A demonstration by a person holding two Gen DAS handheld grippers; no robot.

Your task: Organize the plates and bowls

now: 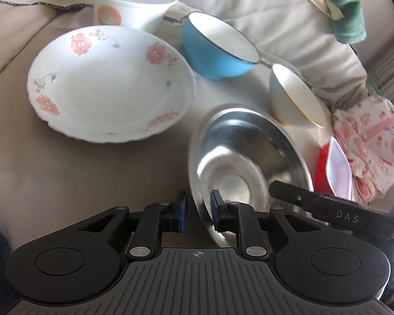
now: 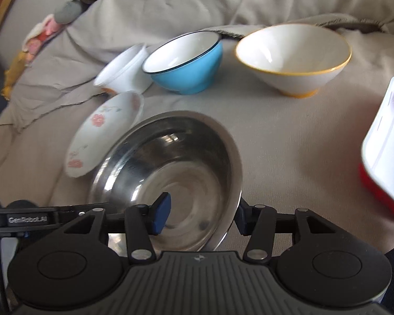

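Steel bowl (image 1: pixel 247 162): lay tilted on a beige-covered couch (image 1: pixel 78 178), at 5 o'clock in the left wrist view and at centre in the right wrist view.

Left gripper (image 1: pixel 198 211): jaws narrowed to a slim gap around the steel bowl's near rim, one blue pad outside, one inside; whether the pads pressed the metal could not be told.

Right gripper (image 2: pixel 202 216): jaws half open and astride the same bowl's near rim, the left pad inside over the bowl's floor, the right pad outside and just beside the rim; no contact was visible.

Flowered plate (image 1: pixel 110 84): white with pink blossoms, at 10 o'clock from the steel bowl, near it but apart.

White cup (image 1: pixel 134 5): orange emblem, upright at 12 o'clock from the plate.

Blue bowl (image 1: pixel 218 47): white inside, at 12 o'clock from the steel bowl, beside the cup.

Yellow-rimmed bowl (image 1: pixel 294 97): white, at 1 o'clock from the steel bowl.

Red tray (image 2: pixel 383 155): white inside, at 3 o'clock in the right wrist view.

Patterned cloth (image 1: pixel 373 141): pink print, just beyond the tray in the left wrist view.
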